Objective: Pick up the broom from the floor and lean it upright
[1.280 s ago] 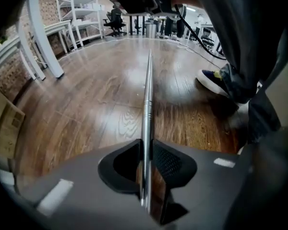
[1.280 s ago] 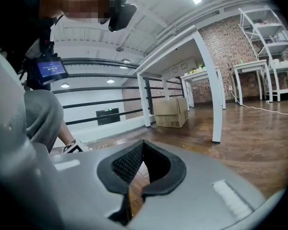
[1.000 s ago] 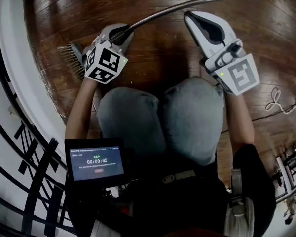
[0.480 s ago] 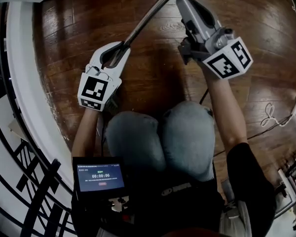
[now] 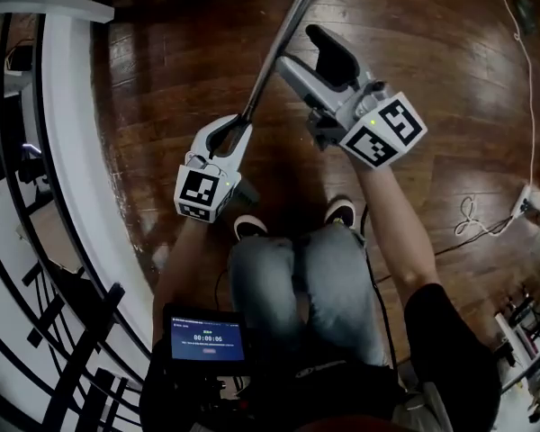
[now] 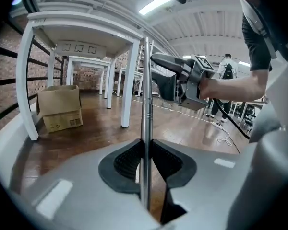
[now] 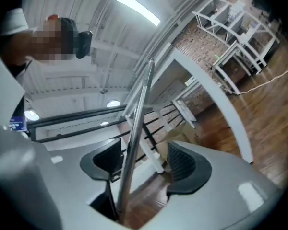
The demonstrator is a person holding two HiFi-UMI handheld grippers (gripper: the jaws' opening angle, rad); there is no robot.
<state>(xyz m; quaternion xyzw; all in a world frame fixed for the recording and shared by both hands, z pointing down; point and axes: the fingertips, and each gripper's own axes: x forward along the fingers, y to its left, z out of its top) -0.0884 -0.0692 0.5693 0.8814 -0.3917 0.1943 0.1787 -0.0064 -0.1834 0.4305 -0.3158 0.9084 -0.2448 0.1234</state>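
The broom's metal handle [image 5: 283,39] rises steeply from my left gripper [image 5: 234,131] toward the top of the head view. In the left gripper view the handle [image 6: 145,99] stands upright, pinched between the two dark pads [image 6: 127,159]. The left gripper is shut on it. The broom's head is hidden below that gripper. My right gripper [image 5: 304,52] is higher up the handle. Its jaws have just been opening. In the right gripper view the handle [image 7: 134,128] passes between the spread pads [image 7: 185,164], close to the left one, and is not squeezed.
A white curved rail with black bars [image 5: 67,178] runs along the left. The person's knees and shoes [image 5: 249,226] are just below the grippers. A cable [image 5: 472,214] lies on the wooden floor at right. A cardboard box [image 6: 60,107] and white table legs [image 6: 129,80] stand ahead.
The person has risen from a crouch and both grippers have come up. The handle has swung from nearly flat to steep. The right jaws, shut before, now stand wide around the handle.
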